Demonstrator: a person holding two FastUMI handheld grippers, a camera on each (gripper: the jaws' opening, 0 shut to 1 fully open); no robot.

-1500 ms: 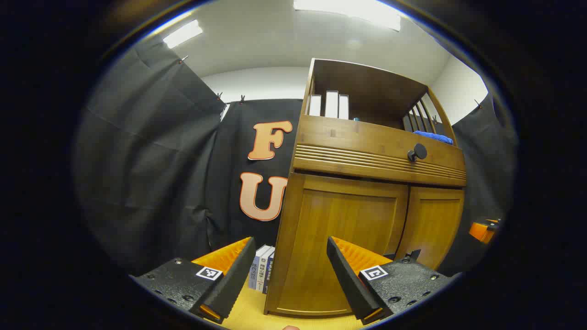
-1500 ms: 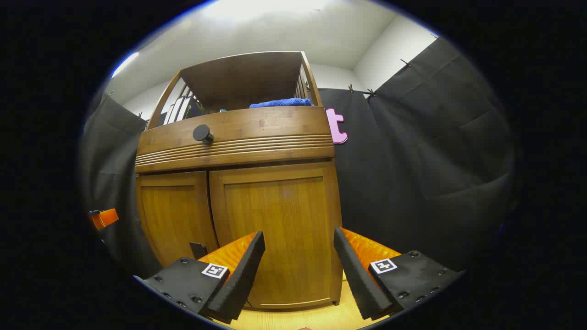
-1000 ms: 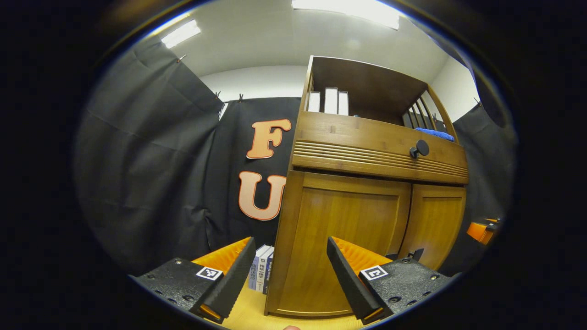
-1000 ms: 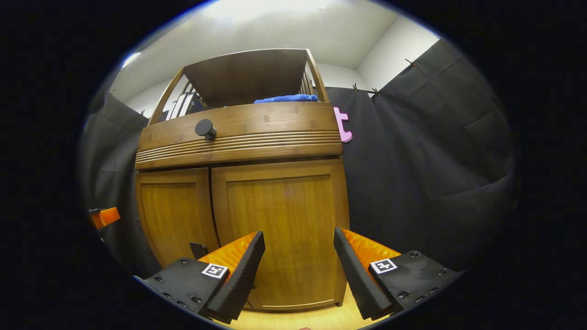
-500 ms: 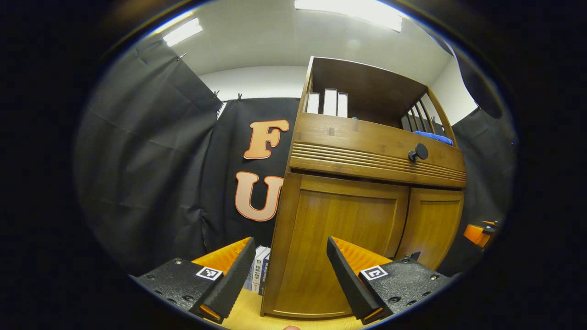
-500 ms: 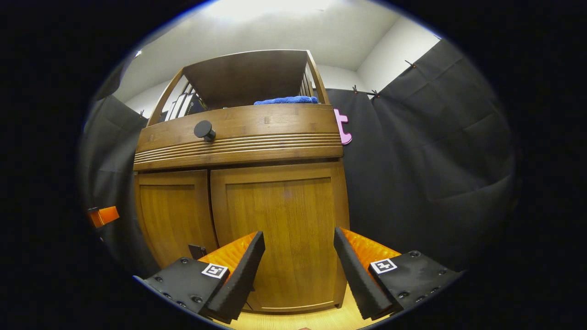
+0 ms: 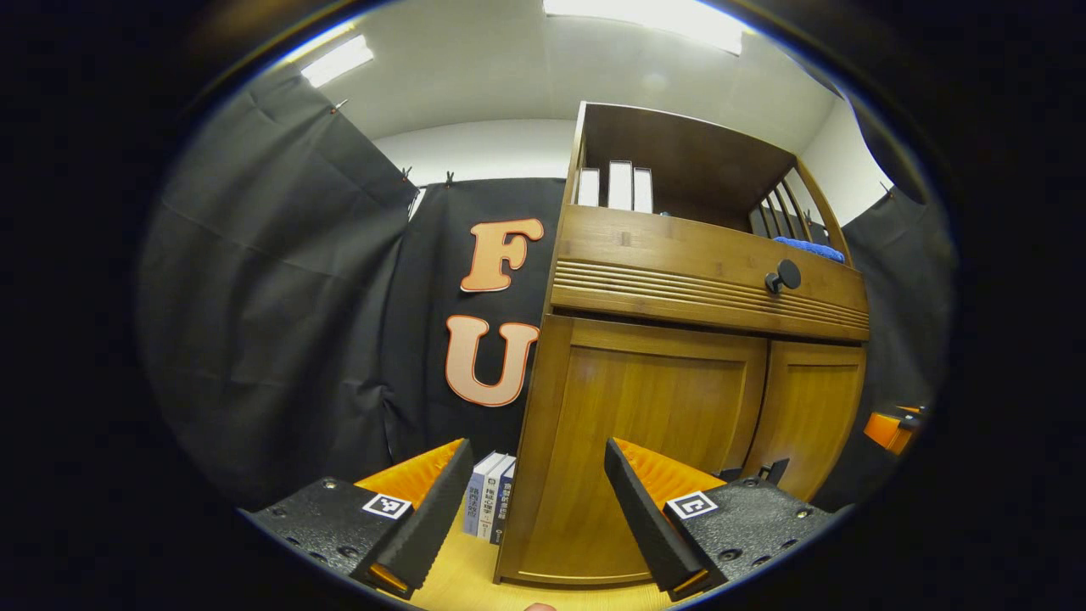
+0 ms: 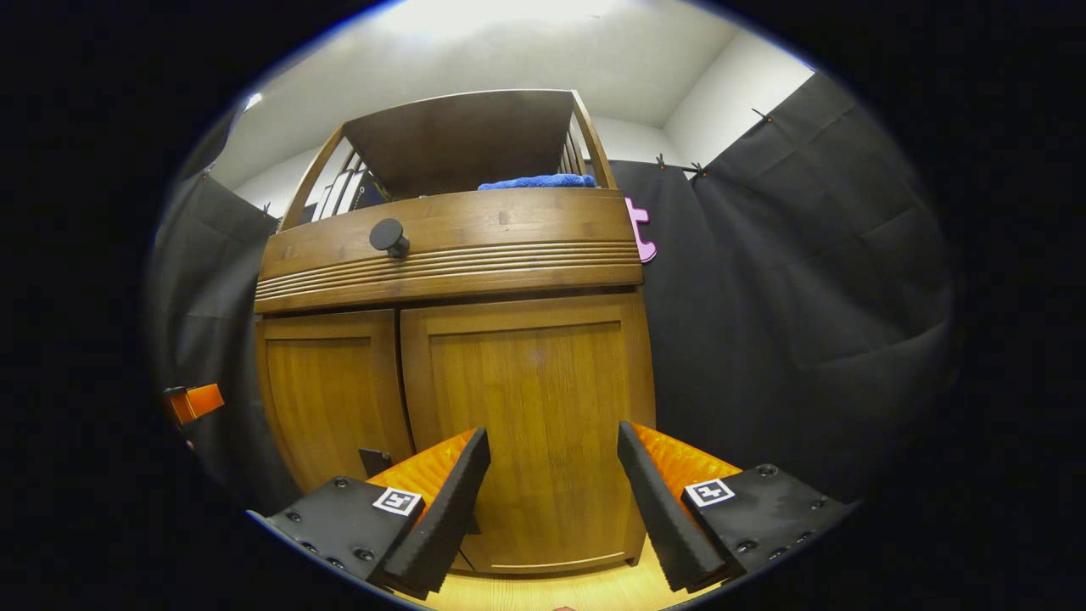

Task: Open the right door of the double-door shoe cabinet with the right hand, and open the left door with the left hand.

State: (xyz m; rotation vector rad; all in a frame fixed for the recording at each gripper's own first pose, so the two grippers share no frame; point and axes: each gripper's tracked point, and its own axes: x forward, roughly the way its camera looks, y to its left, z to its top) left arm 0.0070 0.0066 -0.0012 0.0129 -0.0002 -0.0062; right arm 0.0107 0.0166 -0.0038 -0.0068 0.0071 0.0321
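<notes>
Left claw [image 7: 530, 518] and right claw [image 8: 550, 509] both gape wide, holding nothing, just before the shoe cabinet [image 8: 450, 255], whose left door [image 7: 645, 441] and right door [image 8: 526, 424] sit closed.

Light wooden floor [image 7: 462, 577] carries the shoe cabinet [image 7: 670, 373], which stands directly on it with both lower doors closed. Just beside the cabinet's left side, books [image 7: 490, 507] stand upright on the floor. The cabinet's open upper shelf [image 8: 458, 153] holds upright binders [image 7: 619, 185] and a blue cloth [image 8: 536, 181].
</notes>
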